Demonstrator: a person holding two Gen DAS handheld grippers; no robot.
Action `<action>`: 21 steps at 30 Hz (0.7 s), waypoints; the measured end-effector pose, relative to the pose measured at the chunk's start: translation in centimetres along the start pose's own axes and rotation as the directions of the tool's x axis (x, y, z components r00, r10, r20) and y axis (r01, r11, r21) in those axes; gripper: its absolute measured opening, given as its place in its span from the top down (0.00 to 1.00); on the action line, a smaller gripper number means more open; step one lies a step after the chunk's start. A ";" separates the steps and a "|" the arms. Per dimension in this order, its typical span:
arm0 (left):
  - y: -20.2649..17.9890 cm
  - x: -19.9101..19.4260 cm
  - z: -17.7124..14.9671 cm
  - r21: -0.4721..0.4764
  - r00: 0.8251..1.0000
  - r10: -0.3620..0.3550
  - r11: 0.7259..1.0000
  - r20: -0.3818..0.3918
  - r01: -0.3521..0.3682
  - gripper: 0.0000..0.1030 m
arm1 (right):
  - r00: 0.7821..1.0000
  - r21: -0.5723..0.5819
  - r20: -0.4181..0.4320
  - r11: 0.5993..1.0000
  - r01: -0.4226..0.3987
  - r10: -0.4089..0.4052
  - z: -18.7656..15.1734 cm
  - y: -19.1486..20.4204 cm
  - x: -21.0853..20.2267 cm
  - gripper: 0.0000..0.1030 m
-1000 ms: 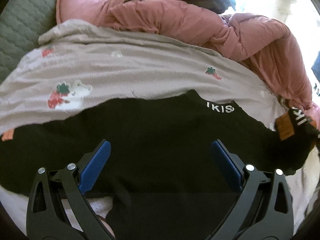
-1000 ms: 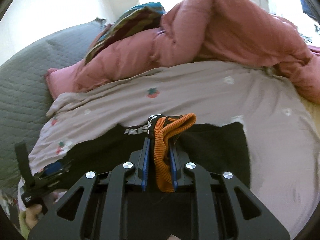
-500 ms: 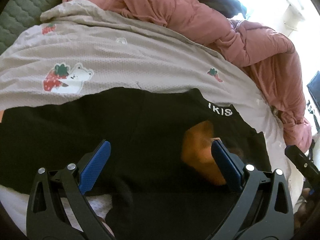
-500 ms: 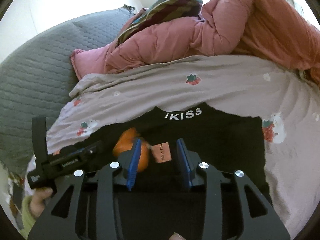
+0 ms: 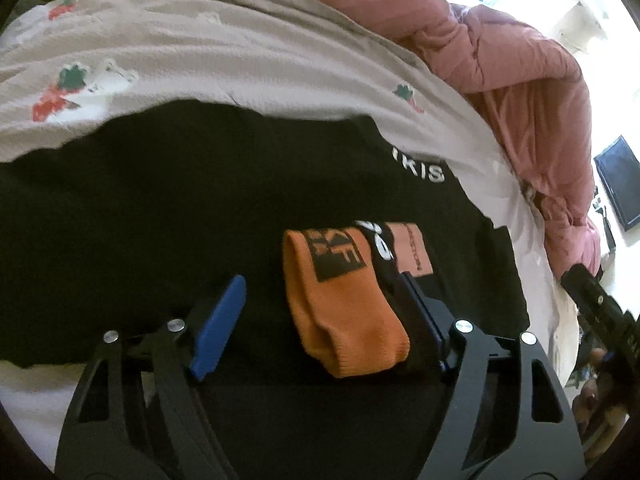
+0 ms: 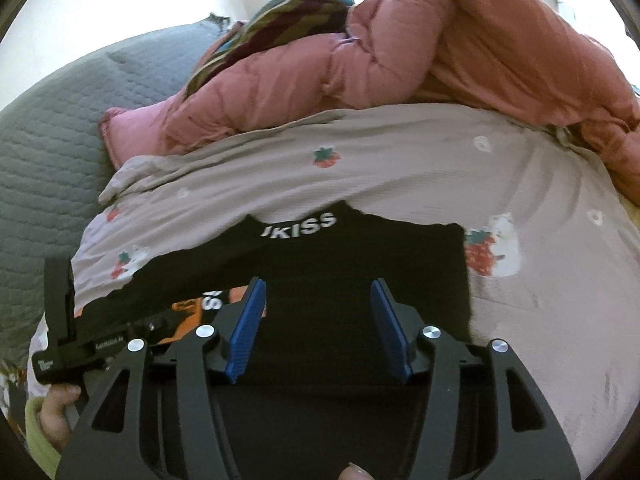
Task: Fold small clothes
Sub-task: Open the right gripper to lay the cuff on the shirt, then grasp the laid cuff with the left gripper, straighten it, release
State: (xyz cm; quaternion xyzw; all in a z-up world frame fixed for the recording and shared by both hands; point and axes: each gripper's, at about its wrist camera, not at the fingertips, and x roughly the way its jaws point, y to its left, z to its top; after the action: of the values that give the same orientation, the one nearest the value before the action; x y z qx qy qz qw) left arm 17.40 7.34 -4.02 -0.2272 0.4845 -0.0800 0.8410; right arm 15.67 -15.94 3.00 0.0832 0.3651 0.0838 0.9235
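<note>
A: Orange sock [image 5: 344,300] lying folded on the black garment [image 5: 160,208], near the bed's front edge. Left gripper [image 5: 320,292] straddles it, jaws just closing, left pad still clear of it.

B: Right wrist view catches only a sliver of that sock [image 6: 200,304], beyond the left gripper [image 6: 92,344]. Right gripper [image 6: 318,300] has just been opening, nothing between its pads. The strawberry sheet [image 6: 400,176] and pink duvet [image 6: 440,48] lie behind.
</note>
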 end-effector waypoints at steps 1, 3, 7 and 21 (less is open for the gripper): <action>-0.4 0.4 -0.3 0.002 1.000 -0.003 1.000 -0.008 0.003 0.34 | 1.000 0.007 0.001 1.000 0.008 -0.008 0.0 -0.3 0.0 0.48; -1.2 1.0 -0.9 0.024 1.000 0.016 1.000 -0.006 -0.016 0.35 | 1.000 0.023 0.002 1.000 0.019 -0.019 -0.1 -1.2 0.0 0.48; -2.6 1.7 -1.8 0.101 0.996 0.089 0.991 0.032 -0.092 0.77 | 0.999 0.048 0.001 0.998 0.037 -0.037 -0.4 -2.4 0.0 0.48; -1.3 -2.5 0.2 0.149 0.972 0.174 0.969 0.161 -0.198 0.77 | 0.992 0.045 -0.023 0.991 0.125 -0.124 -1.2 -4.3 0.9 0.48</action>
State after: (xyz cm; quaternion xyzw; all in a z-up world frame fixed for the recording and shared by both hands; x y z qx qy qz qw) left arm 16.42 7.17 -1.36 -0.1159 0.4322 -0.0233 0.8940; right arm 15.92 -19.85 0.61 0.0808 0.3809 0.0184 0.9209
